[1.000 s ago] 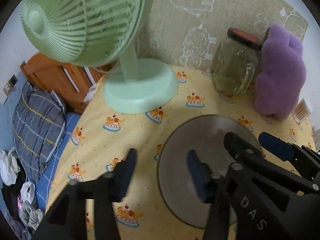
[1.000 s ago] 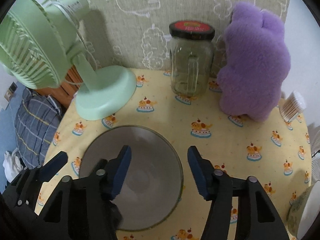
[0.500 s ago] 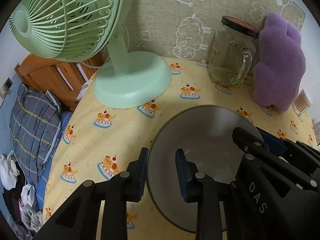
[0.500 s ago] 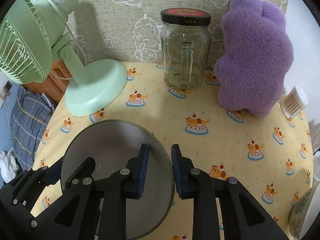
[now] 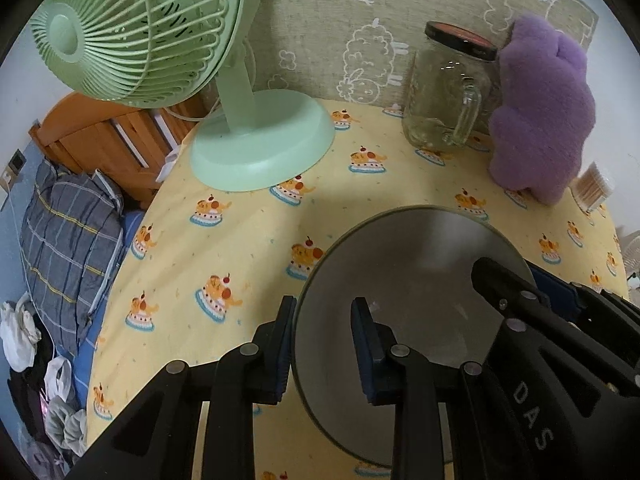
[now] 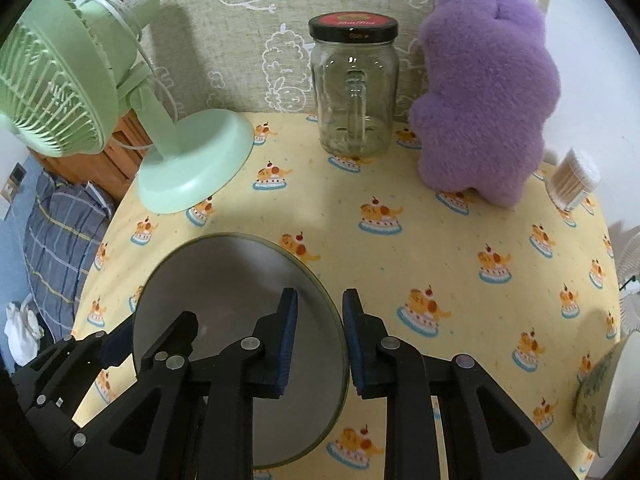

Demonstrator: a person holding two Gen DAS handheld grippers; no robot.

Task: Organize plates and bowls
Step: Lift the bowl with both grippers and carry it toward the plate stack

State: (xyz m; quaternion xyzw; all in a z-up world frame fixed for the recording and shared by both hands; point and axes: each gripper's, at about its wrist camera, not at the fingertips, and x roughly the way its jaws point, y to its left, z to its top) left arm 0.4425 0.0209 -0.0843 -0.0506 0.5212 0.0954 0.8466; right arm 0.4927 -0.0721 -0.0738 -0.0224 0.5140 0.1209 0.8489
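Both grippers clamp grey bowl [image 5: 404,280] rim | bowl (near edge cut off)

A bedroom in a home is indicated — left of the table [image 5: 248,240] with its cake-print cloth, a plaid pillow [image 5: 68,232] and wooden bed frame [image 5: 100,136] are seen; a green fan [image 6: 60,80] and purple plush toy [image 6: 484,96] are set upon it.

Both pictures are bright and sharp. Soft light falls from above. A dark shadow lies on the worktop [image 6: 460,240] just past the jaws. The edges bend round and go black. Little white shines sit on the glass jar [image 6: 354,92].
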